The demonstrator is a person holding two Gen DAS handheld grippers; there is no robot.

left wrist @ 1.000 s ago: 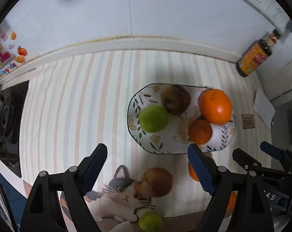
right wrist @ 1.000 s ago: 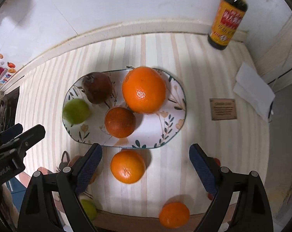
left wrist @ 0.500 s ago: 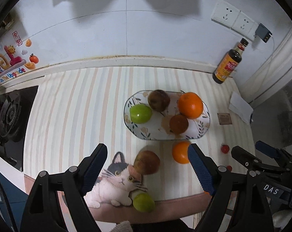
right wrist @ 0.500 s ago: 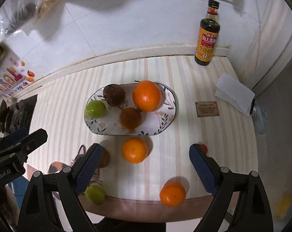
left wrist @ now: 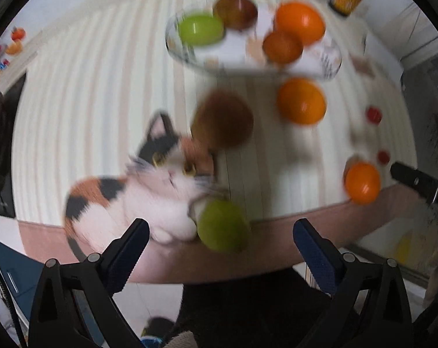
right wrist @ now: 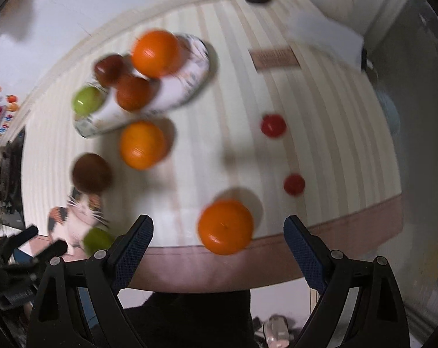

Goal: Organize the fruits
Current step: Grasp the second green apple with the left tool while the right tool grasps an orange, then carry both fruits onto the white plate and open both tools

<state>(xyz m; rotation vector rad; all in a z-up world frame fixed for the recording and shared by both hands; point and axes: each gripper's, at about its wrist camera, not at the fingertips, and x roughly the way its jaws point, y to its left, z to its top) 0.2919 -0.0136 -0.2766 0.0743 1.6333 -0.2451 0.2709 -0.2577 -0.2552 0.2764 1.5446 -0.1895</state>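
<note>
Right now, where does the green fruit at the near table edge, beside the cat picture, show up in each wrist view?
Left wrist: the green fruit sits low centre, just ahead of the open left gripper, touching the cat picture.
Right wrist: the same fruit is at lower left, small, partly behind the right gripper's left finger.
Shared landmark: the floral plate holding four fruits.

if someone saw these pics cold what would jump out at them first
Probably the bright fruit: a plate at the back of the striped table holds two oranges, a green apple and a dark red fruit, with more fruit loose in front of it. Next, the cat picture on the mat near the front edge, with a green apple beside it. Both views are motion-blurred, and each gripper hangs open and empty.
</note>
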